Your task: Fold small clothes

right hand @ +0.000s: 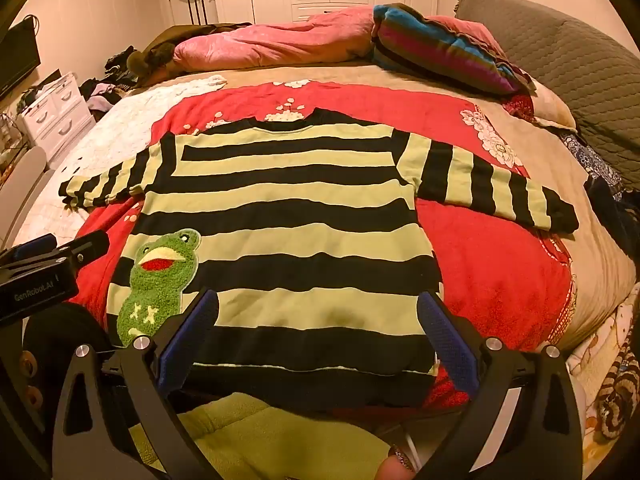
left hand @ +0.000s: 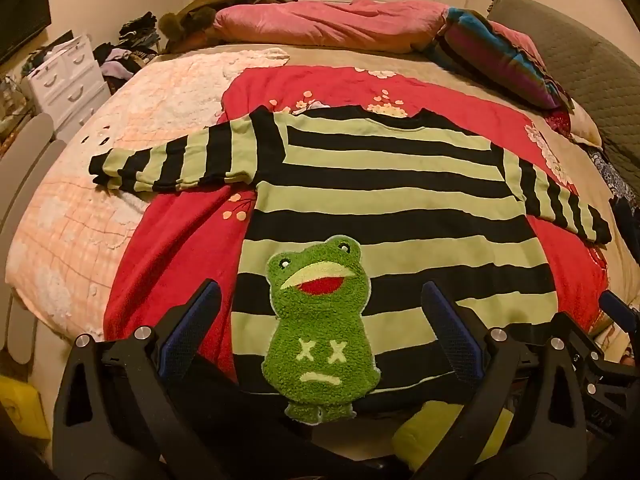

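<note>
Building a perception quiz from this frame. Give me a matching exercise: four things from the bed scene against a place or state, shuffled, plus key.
Things:
1. striped sweater
2. frog patch
3. left gripper
4. pink quilt

Places or states:
A. bunched along the far edge of the bed
B. spread flat on the red blanket, sleeves out to both sides
C. jaws wide open, holding nothing
D. sewn on the sweater front near the hem

Pairs: 1-B, 2-D, 3-C, 4-A
</note>
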The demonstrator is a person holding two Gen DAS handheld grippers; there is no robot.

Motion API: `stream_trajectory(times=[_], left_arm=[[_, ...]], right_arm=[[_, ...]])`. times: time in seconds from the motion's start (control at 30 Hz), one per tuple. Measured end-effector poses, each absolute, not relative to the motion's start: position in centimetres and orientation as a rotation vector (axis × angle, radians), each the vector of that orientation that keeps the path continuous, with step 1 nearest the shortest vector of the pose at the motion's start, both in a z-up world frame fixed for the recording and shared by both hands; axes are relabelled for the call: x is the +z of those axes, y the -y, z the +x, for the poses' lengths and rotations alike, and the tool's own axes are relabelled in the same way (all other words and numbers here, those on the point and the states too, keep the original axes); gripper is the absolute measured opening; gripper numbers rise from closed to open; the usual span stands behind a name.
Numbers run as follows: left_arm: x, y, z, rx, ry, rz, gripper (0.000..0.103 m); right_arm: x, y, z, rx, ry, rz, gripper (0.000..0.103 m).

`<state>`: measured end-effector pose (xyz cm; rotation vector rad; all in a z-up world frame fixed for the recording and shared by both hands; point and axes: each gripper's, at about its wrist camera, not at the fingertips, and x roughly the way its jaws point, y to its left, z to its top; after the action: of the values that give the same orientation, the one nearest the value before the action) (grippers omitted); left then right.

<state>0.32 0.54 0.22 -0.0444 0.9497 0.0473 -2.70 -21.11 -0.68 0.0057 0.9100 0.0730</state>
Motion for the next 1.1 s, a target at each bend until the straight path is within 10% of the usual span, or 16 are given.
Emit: stream_trajectory(times=[1.1], left_arm=[[0.15, -0.3, 0.19, 0.049, -0.945, -0.033, 0.094]], right_arm=[[-0.79, 21.29, -2.71, 0.074, -0.911, 0.009, 0.099]])
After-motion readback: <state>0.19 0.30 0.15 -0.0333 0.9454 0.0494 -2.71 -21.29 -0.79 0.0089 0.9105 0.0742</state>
